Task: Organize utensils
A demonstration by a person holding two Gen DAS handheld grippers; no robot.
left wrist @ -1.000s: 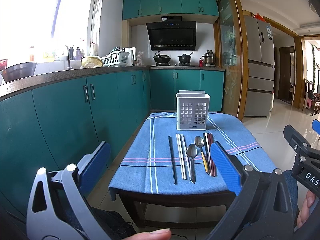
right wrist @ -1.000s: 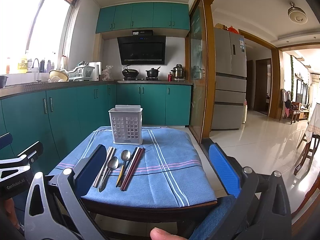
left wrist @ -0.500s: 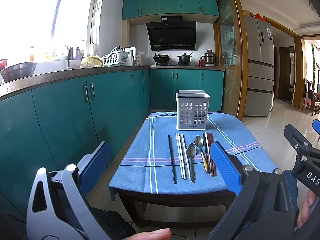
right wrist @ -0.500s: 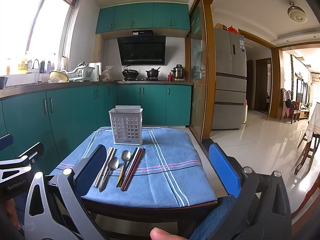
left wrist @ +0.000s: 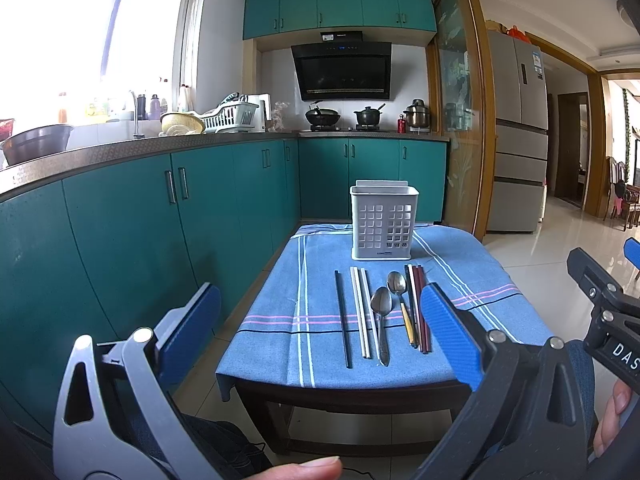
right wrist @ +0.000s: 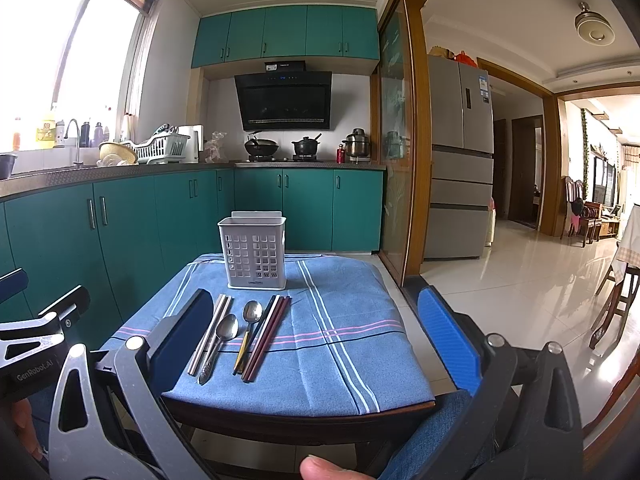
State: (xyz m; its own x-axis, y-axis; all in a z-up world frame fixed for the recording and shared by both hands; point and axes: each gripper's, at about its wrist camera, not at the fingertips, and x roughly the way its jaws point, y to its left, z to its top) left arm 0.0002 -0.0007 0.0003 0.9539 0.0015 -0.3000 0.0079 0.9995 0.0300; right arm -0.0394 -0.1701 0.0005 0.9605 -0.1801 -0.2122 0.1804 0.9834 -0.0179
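I have not started yet — both my left tool [left wrist: 320, 340] and right tool [right wrist: 316, 340] are apart and empty, so next I must reach one to the spoons [left wrist: 381, 304] on the desk [left wrist: 272, 308] and carry them to the white basket [left wrist: 383, 224].

open approach from the near edge, holder blocking the far end

the table's [left wrist: 256, 360] near edge at 6 o'clock stood unobstructed, so both wide-open grippers, left [left wrist: 320, 332] and right [right wrist: 316, 336], had a straight lane to the utensil row [left wrist: 380, 312]. bare cloth [right wrist: 352, 320] lay free at 3 o'clock of the row. the white holder [left wrist: 384, 224] stood upright at 12 o'clock, just beyond the utensil tips, closing off the far end. teal cabinets [left wrist: 140, 232] walled the 9 o'clock side, a narrow floor gap between. the utensils lay close together, leaving slim gaps between neighbours.
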